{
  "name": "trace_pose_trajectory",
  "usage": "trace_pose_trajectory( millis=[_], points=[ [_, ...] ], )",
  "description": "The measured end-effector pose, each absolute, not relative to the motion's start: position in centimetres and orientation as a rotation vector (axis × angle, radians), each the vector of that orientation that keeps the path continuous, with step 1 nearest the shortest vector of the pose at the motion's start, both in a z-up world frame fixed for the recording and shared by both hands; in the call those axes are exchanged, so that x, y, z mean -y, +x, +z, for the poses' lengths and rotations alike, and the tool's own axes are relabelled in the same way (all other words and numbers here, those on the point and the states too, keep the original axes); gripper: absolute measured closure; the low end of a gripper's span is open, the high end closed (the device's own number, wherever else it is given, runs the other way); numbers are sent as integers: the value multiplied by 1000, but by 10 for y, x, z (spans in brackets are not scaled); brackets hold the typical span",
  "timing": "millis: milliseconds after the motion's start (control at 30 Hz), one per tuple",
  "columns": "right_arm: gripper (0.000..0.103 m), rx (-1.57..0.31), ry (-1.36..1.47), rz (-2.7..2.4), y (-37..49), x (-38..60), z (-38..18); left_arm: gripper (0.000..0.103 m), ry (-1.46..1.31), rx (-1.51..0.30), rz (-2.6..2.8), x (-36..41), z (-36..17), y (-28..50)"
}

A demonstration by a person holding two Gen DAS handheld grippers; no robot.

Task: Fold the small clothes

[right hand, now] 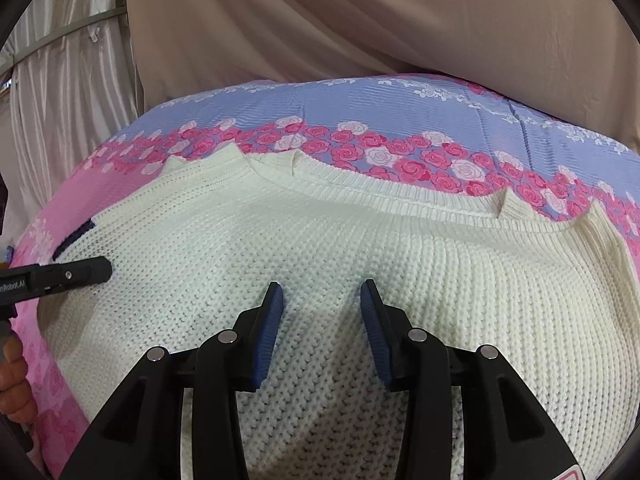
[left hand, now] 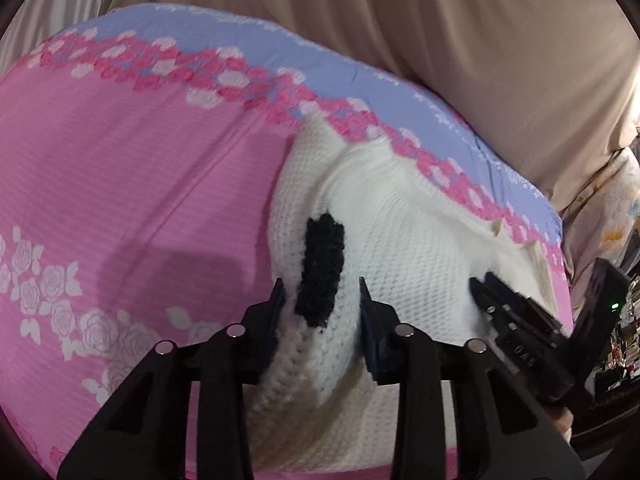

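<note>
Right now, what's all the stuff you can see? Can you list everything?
sweater: one, cream knit, lying on the bedspread
patch: one, dark navy, on the sweater's left side
bedspread: one, pink and blue with roses, under the sweater
curtain: one, beige, behind the bed
left gripper: one, black with blue pads, open over the patch
right gripper: one, black with blue pads, open over the sweater's middle

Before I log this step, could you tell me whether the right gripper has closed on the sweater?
No, the right gripper stands open over the white sweater, with knit showing between its blue pads.
</note>
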State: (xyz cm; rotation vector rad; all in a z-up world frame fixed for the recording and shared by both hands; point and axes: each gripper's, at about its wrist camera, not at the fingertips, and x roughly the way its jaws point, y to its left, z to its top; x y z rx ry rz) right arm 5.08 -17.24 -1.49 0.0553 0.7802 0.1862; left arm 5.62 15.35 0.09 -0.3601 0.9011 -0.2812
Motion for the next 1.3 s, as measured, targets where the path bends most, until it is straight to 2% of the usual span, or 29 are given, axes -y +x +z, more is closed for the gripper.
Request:
trace_pose_trajectory(
  millis=[67,200,400,567,733,833,900,967,1033,1133,1300],
  points=[
    [60,-779,113,202,46,180,-10,77,-353,-847,-308,-144,20,50],
    [47,-749,203,173,18,204,6,79,-282,-751,-416,-103,65,37],
    [46,-730,288,12,-47,274,14,79,-124,-647,-618,1,107,16],
    [45,-732,336,-135,-105,328,12,79,-29,-698,-782,95,89,0],
    [45,-729,363,-206,-139,358,12,79,65,-850,-799,161,25,-3],
    [45,-718,379,-191,-143,363,13,78,95,-824,-777,164,13,-11],
    [45,-704,383,-159,-140,362,18,72,112,-794,-764,156,24,-19],
    [45,-690,372,-121,-133,359,26,60,87,-764,-771,139,39,-29],
    [38,-676,376,-75,-123,354,36,49,55,-744,-778,116,51,-39],
    [29,-684,424,23,-107,350,41,41,9,-713,-716,75,63,-47],
    [27,-800,505,112,-68,342,28,39,-74,-820,-614,31,45,-35]
  ],
)
